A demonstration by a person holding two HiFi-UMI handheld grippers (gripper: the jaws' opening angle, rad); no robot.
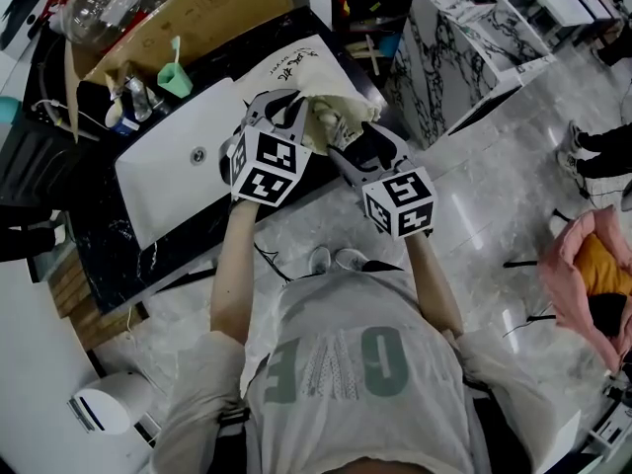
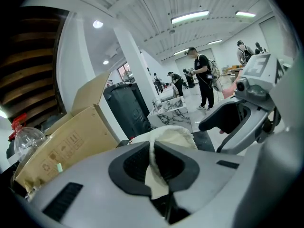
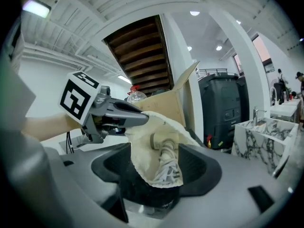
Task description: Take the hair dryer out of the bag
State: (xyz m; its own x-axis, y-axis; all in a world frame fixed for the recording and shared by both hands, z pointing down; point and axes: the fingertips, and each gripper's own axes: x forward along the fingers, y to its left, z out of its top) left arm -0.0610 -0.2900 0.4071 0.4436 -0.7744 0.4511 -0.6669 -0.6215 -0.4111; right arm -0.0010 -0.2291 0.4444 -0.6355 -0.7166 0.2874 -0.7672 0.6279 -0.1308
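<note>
A cream cloth bag (image 1: 331,92) hangs at the edge of the dark counter (image 1: 99,235), held up between my two grippers. My left gripper (image 1: 301,117) is shut on the bag's upper rim; in the left gripper view a fold of cloth (image 2: 156,175) is pinched between its jaws. The right gripper view looks into the bag's mouth (image 3: 142,151), where the hair dryer's beige handle end (image 3: 159,140) and its bundled grey cord (image 3: 168,167) show. My right gripper (image 3: 159,175) has its jaws wide apart with the bag's lower rim draped between them. The rest of the dryer is hidden.
A white sink (image 1: 168,166) lies in the counter left of the bag. Behind it are a cardboard box (image 1: 197,18) and a green cup (image 1: 174,79). A marble-patterned block (image 1: 464,47) stands to the right. A pink bag (image 1: 583,275) sits on the floor. People stand far off.
</note>
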